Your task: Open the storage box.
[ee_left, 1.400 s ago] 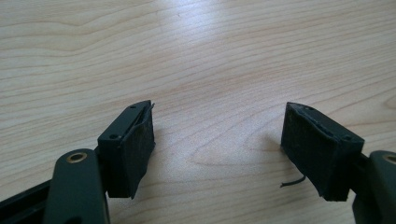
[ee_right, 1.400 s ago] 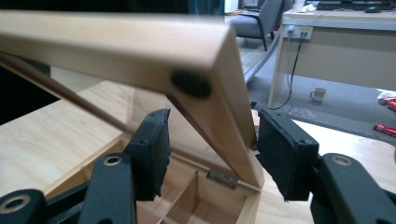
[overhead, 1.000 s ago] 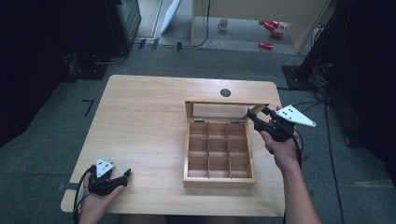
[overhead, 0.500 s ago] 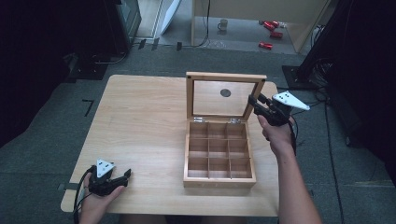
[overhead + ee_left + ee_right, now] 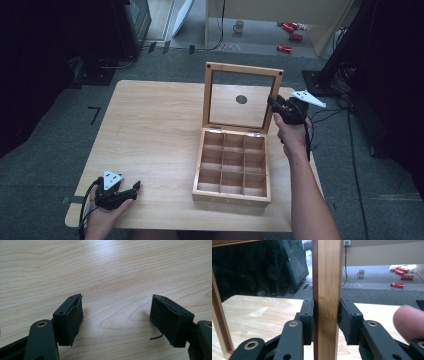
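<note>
The box at frame centre stands open, its lid upright, clamped by the right hand-held gripper; the left hand-held gripper rests open, lower left.

Small red items (cans perhaps) stay too small to identify.

You have a pale wooden worktop before you. A wooden compartment box sits right of its centre, glazed lid raised upright; your left gripper rests near its front-left corner.
</note>
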Tool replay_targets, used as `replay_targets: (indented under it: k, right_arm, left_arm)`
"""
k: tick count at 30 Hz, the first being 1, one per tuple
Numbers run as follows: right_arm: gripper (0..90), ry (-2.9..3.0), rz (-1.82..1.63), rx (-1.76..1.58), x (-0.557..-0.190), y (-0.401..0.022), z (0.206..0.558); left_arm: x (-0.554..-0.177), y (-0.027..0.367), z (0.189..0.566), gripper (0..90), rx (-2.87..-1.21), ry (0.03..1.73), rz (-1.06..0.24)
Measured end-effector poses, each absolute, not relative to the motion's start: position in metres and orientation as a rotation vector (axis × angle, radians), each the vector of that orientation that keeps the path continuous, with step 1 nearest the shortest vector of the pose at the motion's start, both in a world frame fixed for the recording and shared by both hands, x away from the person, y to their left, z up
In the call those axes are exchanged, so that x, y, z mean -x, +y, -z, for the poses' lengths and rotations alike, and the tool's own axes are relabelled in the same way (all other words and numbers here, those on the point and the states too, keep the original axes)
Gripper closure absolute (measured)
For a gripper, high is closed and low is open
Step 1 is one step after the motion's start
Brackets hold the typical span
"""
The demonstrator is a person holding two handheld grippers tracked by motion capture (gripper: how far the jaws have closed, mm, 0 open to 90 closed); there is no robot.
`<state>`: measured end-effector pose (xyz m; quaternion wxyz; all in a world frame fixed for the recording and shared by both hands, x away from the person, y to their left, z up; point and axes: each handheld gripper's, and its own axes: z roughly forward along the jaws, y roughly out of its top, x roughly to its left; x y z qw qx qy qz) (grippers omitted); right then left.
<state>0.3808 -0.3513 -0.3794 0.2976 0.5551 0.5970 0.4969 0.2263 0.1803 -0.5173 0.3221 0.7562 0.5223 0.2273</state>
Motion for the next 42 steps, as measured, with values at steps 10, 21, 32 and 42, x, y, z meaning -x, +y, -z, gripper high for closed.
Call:
replay_targets:
  k: [10,21,32,42]
  right_arm:
    - [59.4,1.599,-1.328,-1.514,-0.385,-0.35,0.374]
    - [18.1,1.675,-1.361,-1.517,-0.363,-0.358,0.369]
    - [9.4,1.753,-1.297,-1.489,-0.32,-0.367,0.386]
    - [8.1,1.841,-1.2,-1.458,-0.275,-0.378,0.42]
  left_arm:
    - [-0.226,0.18,0.517,27.1,-1.986,1.372,-0.598]
    - [-0.226,0.18,0.517,27.1,-1.988,1.371,-0.598]
    - [-0.226,0.18,0.517,27.1,-1.988,1.371,-0.6]
    - [-0.226,0.18,0.517,27.1,-1.989,1.37,-0.601]
